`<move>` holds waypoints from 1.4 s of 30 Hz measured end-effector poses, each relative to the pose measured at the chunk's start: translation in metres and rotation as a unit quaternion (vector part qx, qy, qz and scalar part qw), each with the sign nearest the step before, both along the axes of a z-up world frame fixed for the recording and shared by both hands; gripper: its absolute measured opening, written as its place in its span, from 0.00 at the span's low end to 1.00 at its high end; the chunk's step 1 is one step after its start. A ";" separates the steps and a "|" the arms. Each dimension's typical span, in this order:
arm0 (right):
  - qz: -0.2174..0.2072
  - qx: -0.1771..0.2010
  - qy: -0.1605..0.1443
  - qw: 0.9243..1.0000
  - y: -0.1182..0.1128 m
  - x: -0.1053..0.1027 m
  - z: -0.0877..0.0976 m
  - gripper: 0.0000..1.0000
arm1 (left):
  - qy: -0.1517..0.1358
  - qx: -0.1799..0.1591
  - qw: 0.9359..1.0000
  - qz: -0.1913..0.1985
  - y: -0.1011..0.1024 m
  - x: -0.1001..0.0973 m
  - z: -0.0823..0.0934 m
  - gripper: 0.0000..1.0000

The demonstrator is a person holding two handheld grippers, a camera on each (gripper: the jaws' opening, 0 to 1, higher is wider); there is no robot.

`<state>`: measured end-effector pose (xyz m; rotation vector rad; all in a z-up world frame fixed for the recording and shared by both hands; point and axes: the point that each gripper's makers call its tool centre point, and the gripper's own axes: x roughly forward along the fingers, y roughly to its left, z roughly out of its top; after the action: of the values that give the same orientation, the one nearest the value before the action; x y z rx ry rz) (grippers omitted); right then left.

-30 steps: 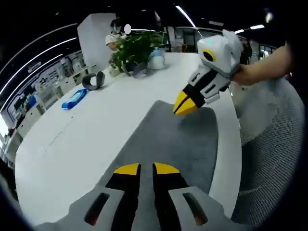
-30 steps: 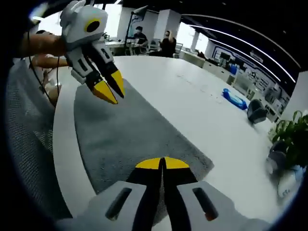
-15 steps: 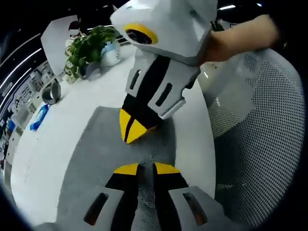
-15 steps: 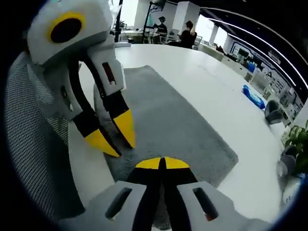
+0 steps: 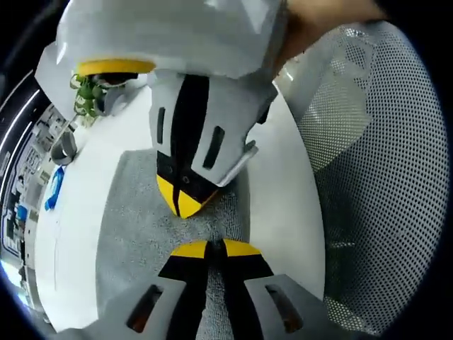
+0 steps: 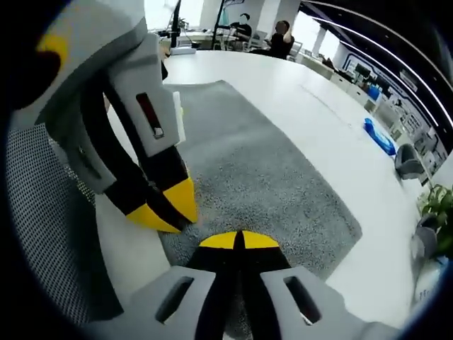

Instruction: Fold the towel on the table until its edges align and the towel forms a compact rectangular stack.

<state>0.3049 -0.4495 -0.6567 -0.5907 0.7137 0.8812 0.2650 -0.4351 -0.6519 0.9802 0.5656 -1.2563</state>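
Towel (image 6: 262, 177) may slip or bunch, since both closed grippers, left (image 5: 214, 249) and right (image 6: 236, 241), crowd one corner, their hold on it unclear.

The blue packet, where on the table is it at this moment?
In the right gripper view the blue packet lies on the white table at the far right, beyond the grey towel. In the left gripper view it sits at the left edge.

right gripper (image 6: 236, 239): fingers together over towel (image 6: 269, 177) edge | left gripper (image 6: 164, 211): tips meeting at towel's near edge | table (image 6: 283, 99): white
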 end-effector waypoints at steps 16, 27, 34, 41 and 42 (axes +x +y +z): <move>0.001 0.013 -0.029 0.999 -0.002 -0.003 0.003 0.00 | 0.029 -0.003 0.998 0.048 0.005 0.005 0.000 0.05; -0.012 0.040 -0.014 0.999 0.001 -0.004 0.002 0.00 | 0.040 -0.006 0.996 0.076 0.016 0.014 -0.001 0.04; -0.012 0.055 -0.011 0.998 0.004 -0.005 0.003 0.00 | 0.037 -0.009 0.995 0.087 0.022 0.018 -0.001 0.04; -0.009 0.062 -0.009 0.998 0.009 -0.006 0.003 0.00 | 0.035 -0.007 0.995 0.096 0.029 0.023 0.000 0.04; -0.007 0.065 -0.007 0.998 0.010 -0.006 0.003 0.00 | 0.034 -0.007 0.994 0.099 0.030 0.025 0.000 0.04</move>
<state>0.2986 -0.4396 -0.6533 -0.4737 0.6420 0.9021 0.2897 -0.4048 -0.6523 0.8499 0.6890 -1.1183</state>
